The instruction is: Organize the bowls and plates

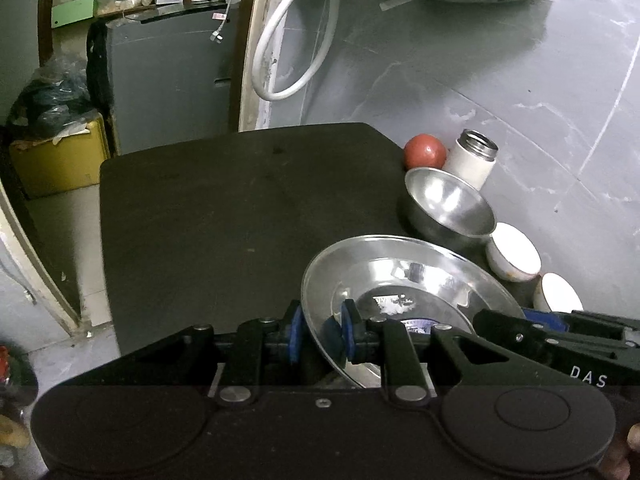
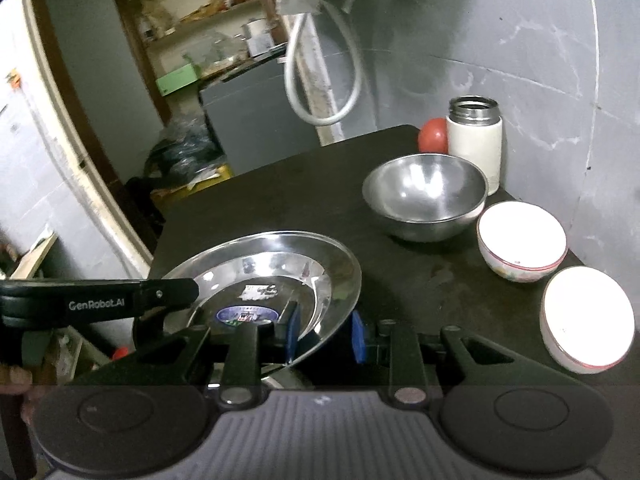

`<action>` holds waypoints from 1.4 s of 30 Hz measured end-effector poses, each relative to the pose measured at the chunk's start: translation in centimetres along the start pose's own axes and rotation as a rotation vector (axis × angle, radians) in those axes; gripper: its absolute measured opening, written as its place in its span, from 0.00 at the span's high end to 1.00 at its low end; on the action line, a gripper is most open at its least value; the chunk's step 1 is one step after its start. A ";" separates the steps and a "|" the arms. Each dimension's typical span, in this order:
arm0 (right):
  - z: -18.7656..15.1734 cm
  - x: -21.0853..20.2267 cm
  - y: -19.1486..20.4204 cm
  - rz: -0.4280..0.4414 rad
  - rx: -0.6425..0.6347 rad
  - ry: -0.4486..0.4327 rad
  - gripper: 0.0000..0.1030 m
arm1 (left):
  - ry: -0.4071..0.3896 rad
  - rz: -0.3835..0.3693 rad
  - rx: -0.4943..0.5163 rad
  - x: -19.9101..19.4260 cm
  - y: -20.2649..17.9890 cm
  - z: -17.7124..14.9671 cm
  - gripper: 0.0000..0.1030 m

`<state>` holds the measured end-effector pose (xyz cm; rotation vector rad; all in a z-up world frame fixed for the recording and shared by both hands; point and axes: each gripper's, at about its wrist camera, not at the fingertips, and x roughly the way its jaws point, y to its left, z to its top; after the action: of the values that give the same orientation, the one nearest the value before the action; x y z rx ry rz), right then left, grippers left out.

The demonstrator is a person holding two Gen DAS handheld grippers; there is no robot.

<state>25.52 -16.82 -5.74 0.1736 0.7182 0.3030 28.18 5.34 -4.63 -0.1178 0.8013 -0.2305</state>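
Both hands are on one piece here: the left tongs (image 1: 320, 334) pinch the near-left rim of the steel plate (image 1: 400, 276), blue pads (image 1: 349, 330) on either side of the metal, and the right tongs (image 2: 326, 334) straddle its near-right rim, the inner pad against the metal but a gap showing at the outer one, so they look part-spread rather than clamped. The plate sits tilted at the near edge of the dark worktop (image 1: 224, 216), its near side over the edge, and from these angles I can't tell whether its far rim touches the surface. It carries nothing but a sticker in its well. This reads as the carrying step, the plate held and not yet placed. Along the right edge stands the rest: a steel bowl (image 2: 426, 200), empty, then two white bowls, the farther (image 2: 522, 240) and the nearer (image 2: 586, 316), their insides too washed out to call. At the far right corner a lidless white flask (image 2: 474, 140) and something round and red (image 2: 434, 134), its kind unclear. Next move, I'd judge, calls for a level set-down on the open left side, both grips easing off together so the thin rim doesn't slip or clatter.
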 end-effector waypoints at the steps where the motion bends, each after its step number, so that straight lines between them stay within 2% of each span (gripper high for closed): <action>1: -0.2 -0.3 0.2 0.007 -0.010 0.007 0.70 | 0.003 0.003 -0.002 -0.3 0.0 -0.3 0.79; 18: -4.3 -3.5 2.3 0.130 -0.171 0.120 0.67 | 0.045 0.093 -0.033 -4.6 -0.5 -5.4 0.78; 30: -5.5 -3.8 2.3 0.144 -0.200 0.178 0.63 | 0.086 0.136 0.017 -4.7 -2.1 -7.4 0.74; 34: -5.7 -3.6 2.6 0.139 -0.222 0.203 0.59 | 0.095 0.140 0.025 -4.7 -2.2 -7.7 0.74; 42: -6.0 -3.6 3.3 0.131 -0.260 0.206 0.55 | 0.111 0.148 0.044 -4.4 -2.2 -8.0 0.72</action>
<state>18.22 -14.59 -7.09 -0.0595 0.8647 0.5420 19.06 4.12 -6.67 -0.0043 0.9108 -0.1155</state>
